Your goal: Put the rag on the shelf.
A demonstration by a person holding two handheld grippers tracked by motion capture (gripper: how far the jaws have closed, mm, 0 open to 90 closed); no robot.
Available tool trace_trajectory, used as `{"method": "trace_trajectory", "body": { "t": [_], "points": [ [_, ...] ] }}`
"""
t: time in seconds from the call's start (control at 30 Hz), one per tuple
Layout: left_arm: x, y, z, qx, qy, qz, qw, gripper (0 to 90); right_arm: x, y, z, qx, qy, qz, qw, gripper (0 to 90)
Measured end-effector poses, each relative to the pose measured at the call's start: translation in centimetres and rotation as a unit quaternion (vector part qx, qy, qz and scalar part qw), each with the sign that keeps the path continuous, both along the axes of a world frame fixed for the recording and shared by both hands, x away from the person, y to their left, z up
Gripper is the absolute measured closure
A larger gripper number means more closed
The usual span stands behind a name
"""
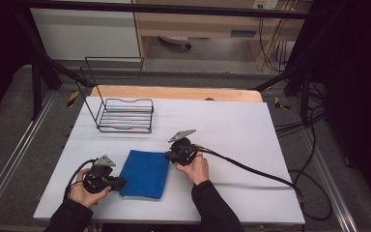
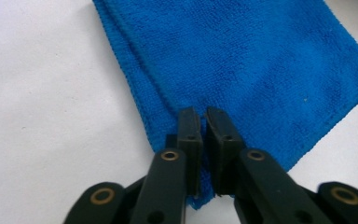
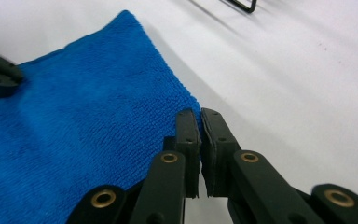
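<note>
— Looking from the left: what does the left gripper [image 2: 203, 114] hold?
— Its jaws are pinched on the near-left edge of the blue cloth [image 1: 145, 173] — folded, flat on the white surface [image 1: 232, 125].
— And the right gripper [image 3: 199, 115]?
— Closed too, clamping the cloth's far-right corner. A wire rack [image 1: 125, 115] stands behind.

In the left gripper view the folded blue microfibre cloth [image 2: 242, 65] ran off the top edge, its near corner hidden behind the black jaws, and in the right gripper view it ran off the left and bottom edges.
</note>
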State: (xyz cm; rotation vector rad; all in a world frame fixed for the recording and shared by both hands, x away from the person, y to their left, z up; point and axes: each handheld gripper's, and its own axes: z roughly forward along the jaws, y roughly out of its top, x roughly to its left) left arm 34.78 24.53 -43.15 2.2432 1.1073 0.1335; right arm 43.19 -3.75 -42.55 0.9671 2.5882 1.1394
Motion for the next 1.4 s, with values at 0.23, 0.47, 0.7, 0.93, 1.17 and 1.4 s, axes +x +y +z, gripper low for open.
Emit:
{"method": "trace_trajectory", "body": {
  "t": [0.23, 0.47, 0.7, 0.93, 1.17, 1.4],
  "points": [
    [-0.5, -0.1, 0.6, -0.01, -0.033, 0.012, 0.9993, 89.6, 0.9, 0.4, -1.7, -0.009, -0.013, -0.002, 0.9999, 84.3],
    [-0.5, 0.7, 1.1, -0.013, -0.048, 0.023, 0.9985, 89.7, 0.6, 0.3, -1.2, 0.005, -0.037, -0.013, 0.9992, 70.6],
    [-0.2, 0.9, 1.4, -0.016, -0.06, 0.017, 0.9979, 77.1, -0.6, -0.5, 0.3, 0.038, -0.047, -0.019, 0.998, 37.9],
    [1.0, 1.6, 2.4, -0.024, -0.068, 0.017, 0.9972, 45.5, -1.5, -2.4, 0.8, 0.059, -0.034, -0.022, 0.9974, 14.9],
    [2.8, 0.9, 3.0, -0.027, -0.079, 0.009, 0.9965, 21.7, -2.6, -4.4, 0.7, 0.055, -0.031, -0.026, 0.9977, 7.7],
    [5.6, 0.1, 3.2, -0.023, -0.083, 0.034, 0.9957, 16.6, -3.6, -6.2, 0.2, 0.052, -0.025, -0.043, 0.9974, 5.4]
  ]
}}
